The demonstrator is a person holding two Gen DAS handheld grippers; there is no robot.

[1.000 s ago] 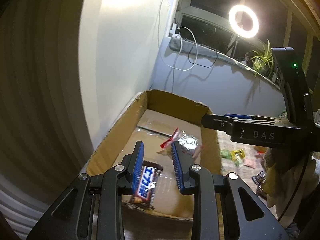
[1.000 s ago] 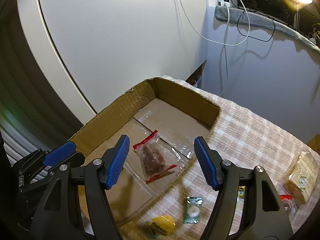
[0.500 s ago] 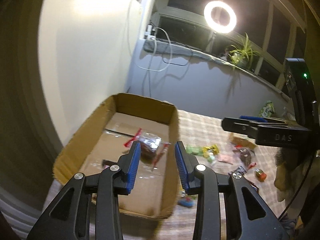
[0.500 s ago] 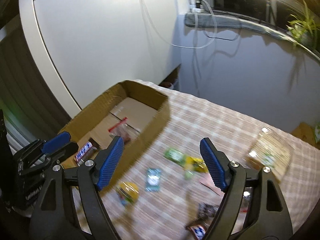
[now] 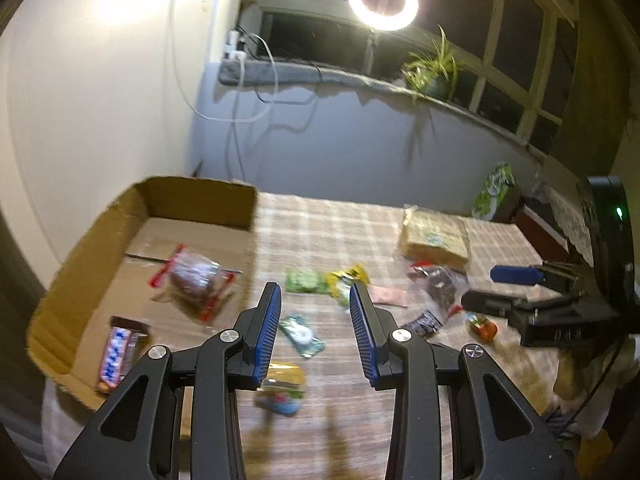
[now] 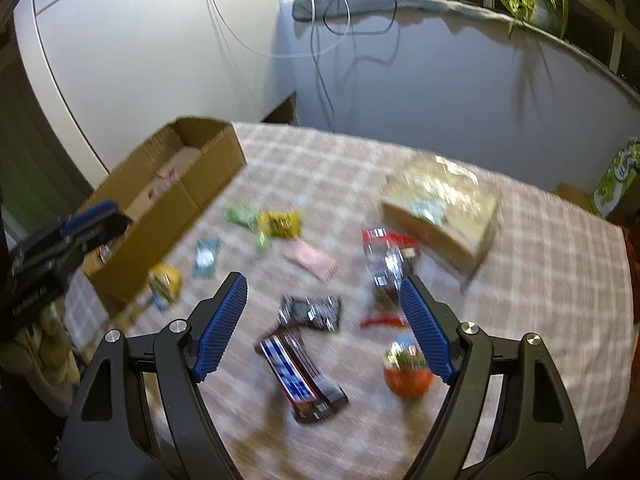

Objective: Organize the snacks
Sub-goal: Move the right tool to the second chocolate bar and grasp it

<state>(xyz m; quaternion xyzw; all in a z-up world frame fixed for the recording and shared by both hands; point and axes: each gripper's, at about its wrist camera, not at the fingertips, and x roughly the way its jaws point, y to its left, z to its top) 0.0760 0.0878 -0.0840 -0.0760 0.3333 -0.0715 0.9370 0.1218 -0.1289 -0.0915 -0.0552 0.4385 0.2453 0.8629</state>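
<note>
Right tool (image 6: 322,326) spread, empty, nearer the chocolate bar (image 6: 301,376) lying just below its fingertips, long axis diagonal toward the worktop's near edge.

White wall (image 5: 100,100), dark window (image 5: 500,52) w/ ring light (image 5: 382,0), sill plant (image 5: 432,68), checked tablecloth (image 6: 540,280).

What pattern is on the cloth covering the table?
A beige and pale plaid check on the tablecloth, clearest in the right wrist view.
</note>
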